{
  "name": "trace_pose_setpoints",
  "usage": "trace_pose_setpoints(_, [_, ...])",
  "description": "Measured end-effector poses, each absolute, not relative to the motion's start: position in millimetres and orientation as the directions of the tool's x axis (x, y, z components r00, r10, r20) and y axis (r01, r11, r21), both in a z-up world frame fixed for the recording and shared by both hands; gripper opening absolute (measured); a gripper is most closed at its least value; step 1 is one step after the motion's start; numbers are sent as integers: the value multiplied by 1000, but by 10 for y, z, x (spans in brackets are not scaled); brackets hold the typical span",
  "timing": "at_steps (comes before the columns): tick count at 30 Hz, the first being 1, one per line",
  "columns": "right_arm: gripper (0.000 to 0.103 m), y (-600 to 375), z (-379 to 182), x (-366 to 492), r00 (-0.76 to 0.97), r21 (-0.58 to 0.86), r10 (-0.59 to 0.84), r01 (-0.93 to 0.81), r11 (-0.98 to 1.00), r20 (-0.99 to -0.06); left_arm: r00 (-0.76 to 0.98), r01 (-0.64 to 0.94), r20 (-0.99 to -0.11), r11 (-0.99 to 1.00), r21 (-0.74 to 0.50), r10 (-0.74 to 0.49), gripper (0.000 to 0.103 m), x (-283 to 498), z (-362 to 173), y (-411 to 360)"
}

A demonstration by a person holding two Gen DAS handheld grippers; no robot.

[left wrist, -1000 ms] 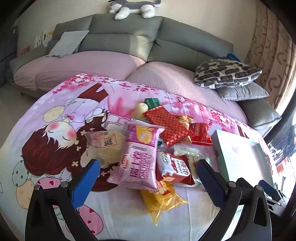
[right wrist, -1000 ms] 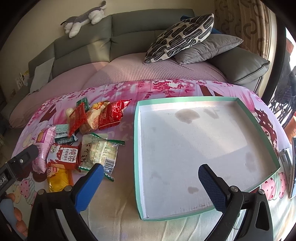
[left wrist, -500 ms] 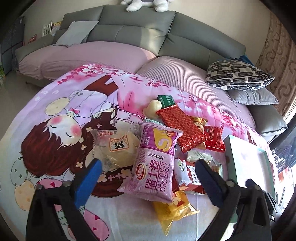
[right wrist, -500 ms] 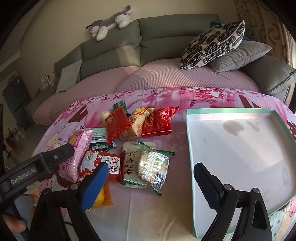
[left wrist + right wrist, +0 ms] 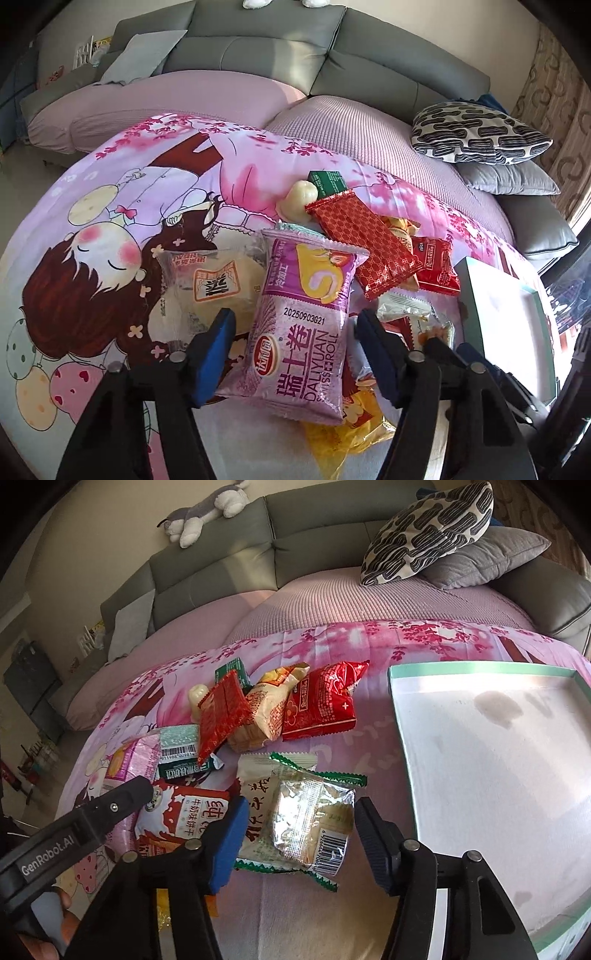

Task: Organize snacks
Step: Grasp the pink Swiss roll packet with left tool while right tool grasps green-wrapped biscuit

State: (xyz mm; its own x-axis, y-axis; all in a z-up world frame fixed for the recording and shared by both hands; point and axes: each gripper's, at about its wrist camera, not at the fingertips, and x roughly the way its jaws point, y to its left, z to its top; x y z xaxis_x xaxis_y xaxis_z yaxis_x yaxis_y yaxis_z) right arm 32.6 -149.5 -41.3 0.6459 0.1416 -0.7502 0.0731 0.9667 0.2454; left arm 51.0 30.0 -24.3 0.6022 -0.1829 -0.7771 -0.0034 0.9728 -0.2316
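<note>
Purple Swiss-roll packet (image 5: pixel 306 325), lower centre of left wrist view, long axis running up-frame between the closing jaws of the left gripper (image 5: pixel 293 354), pads not yet touching; right gripper (image 5: pixel 295 840) likewise closing around the green-edged cracker packet (image 5: pixel 295 812), tray (image 5: pixel 399 716) at right.

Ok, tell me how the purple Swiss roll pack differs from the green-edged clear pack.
The purple Swiss roll pack is opaque and printed all over; the green-edged clear pack shows its contents. The purple pack lies on top of other snacks, between the closing left gripper; the clear pack lies mostly on the sheet, between the closing right gripper. Both are sealed with zigzag ends, outside the tray.
</note>
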Motion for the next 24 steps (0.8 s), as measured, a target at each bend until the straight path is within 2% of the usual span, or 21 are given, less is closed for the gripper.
trace_pose_setpoints(8, [55,-1498,-487,331,637,232,134,72,970,-759,613,-8,-766,968,-252,-195,55,489,-294,305])
trace_pose_setpoints(10, [54,-1500,-489,330,638,231,131,75,970,-759,618,-5,-765,972,-235,-182,46,476,-271,299])
trace_pose_setpoints(24, [53,-1530,-453,299,650,260,155,68,963,-744,649,-17,-742,971,-238,-170,41,431,-201,366])
